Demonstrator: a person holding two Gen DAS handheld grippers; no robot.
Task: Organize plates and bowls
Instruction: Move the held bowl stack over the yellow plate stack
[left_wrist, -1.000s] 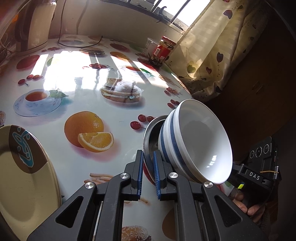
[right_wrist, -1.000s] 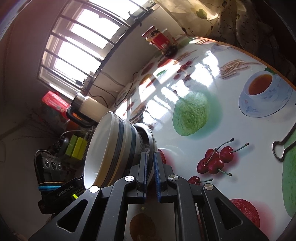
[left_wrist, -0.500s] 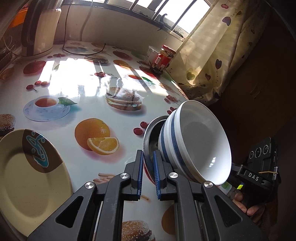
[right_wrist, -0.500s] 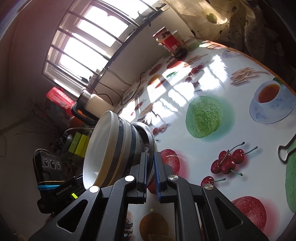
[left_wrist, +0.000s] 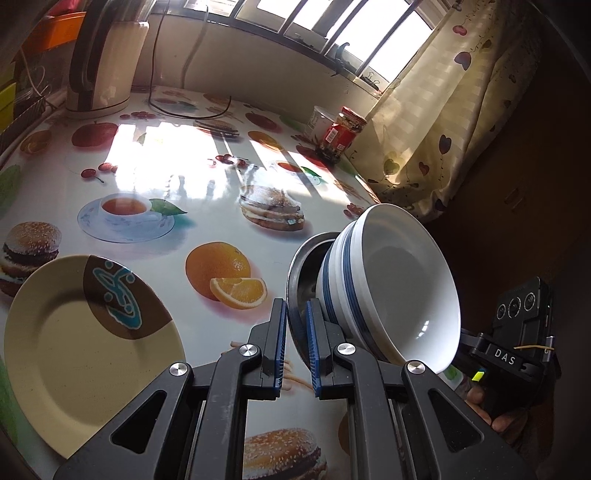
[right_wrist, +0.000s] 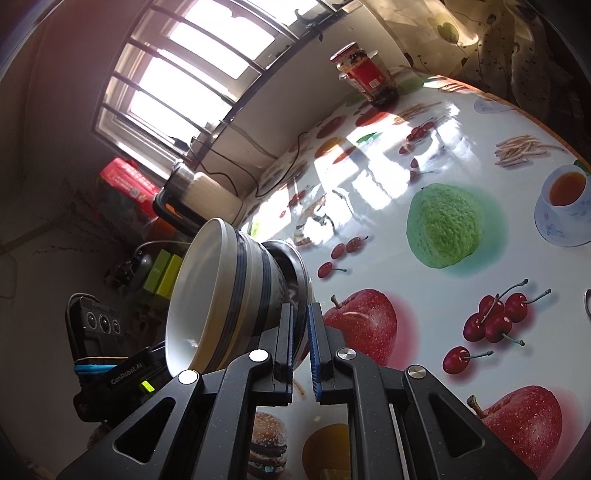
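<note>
A stack of white bowls with blue bands (left_wrist: 391, 291) sits inside a metal bowl (left_wrist: 301, 266), held in the air over the table's near edge. My left gripper (left_wrist: 296, 349) is shut on the metal bowl's rim on one side. My right gripper (right_wrist: 301, 341) is shut on the same rim (right_wrist: 303, 280) from the other side, with the white bowls (right_wrist: 221, 295) to its left. A cream plate with a brown and teal patch (left_wrist: 85, 339) lies on the table at the left.
The table (left_wrist: 177, 177) has a glossy cloth printed with fruit and food. A kettle (left_wrist: 99, 62) stands at the back left, a red-labelled jar (left_wrist: 341, 134) and a white tub at the back right. A curtain (left_wrist: 443, 110) hangs to the right.
Both grippers have drawn back and up with the bowl stack still held. More of the cream plate and the table show now.
</note>
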